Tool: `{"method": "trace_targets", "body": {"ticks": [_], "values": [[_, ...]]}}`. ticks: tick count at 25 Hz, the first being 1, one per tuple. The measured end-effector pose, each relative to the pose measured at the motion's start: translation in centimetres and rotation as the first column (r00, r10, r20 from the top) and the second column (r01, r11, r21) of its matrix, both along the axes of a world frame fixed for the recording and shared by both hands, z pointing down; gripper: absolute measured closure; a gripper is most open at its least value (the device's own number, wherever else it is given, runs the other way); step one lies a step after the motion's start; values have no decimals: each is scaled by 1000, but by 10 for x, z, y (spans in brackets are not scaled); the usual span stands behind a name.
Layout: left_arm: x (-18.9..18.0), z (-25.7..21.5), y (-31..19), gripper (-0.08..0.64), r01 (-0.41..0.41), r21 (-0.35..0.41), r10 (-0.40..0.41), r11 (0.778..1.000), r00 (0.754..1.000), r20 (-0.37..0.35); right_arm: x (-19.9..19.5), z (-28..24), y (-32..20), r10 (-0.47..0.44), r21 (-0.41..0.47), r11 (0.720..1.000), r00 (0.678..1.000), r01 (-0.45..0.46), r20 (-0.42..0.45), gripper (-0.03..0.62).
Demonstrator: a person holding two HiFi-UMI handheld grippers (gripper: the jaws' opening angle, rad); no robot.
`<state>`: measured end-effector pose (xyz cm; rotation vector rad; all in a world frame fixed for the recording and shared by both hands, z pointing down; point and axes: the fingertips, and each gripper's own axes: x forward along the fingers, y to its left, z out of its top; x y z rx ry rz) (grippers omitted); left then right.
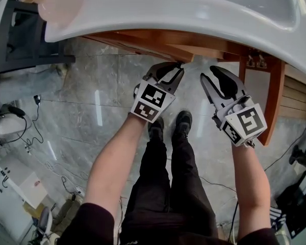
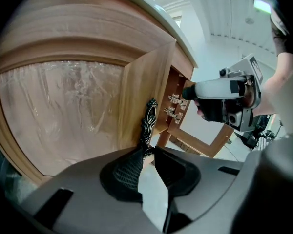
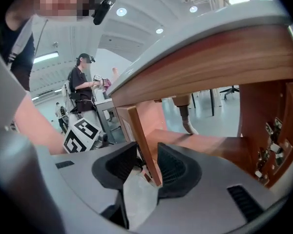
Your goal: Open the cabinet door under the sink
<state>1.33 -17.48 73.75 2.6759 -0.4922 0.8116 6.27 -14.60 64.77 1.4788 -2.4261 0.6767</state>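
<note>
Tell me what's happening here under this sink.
A person stands at the wooden cabinet under the white sink, with a gripper in each hand. The left gripper is closed on the dark ornate handle of the left door, which stands ajar. The right gripper is open, with that door's free edge in line between its jaws, not gripped. The right door already hangs wide open.

Black cables [image 1: 32, 120] are lying on the grey marble floor [image 1: 92, 86] at the left. In the right gripper view a person in black [image 3: 82, 89] is standing far behind, under ceiling lights [image 3: 121, 12].
</note>
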Motion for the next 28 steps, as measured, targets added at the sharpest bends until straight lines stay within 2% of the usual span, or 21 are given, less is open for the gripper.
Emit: {"method": "trace_targets", "body": {"ticks": [7,12,15,18,20,25,28], "values": [[-1,1,-1,474,-16,10,16,1000,1000,-6,-27,-11,-36,-102,51,993,995,103,-14,434],[0,0,0,474,-16,-1,16,1000,1000,-16,-39,-14,-44,-178,59,982,984,178,-12,426],[1,0,-2,474,-30,10,30,999,999,-17,-43,-15,-44,-206,70,976,978,207,-29,469],[3,0,-2,471,-44,61,43,997,999,17,-42,-16,-45,-230,83,969,971,235,-60,480],[-2,-2,-4,456,-24,78,22,997,999,32,-41,-16,-46,-246,87,964,967,252,-66,483],[-28,-11,-11,453,99,26,-99,995,995,7,-43,-19,-43,-292,88,951,954,297,-60,486],[-47,-12,-15,453,157,23,-157,987,987,18,-47,-18,-42,-282,81,955,958,286,-60,488]]}}
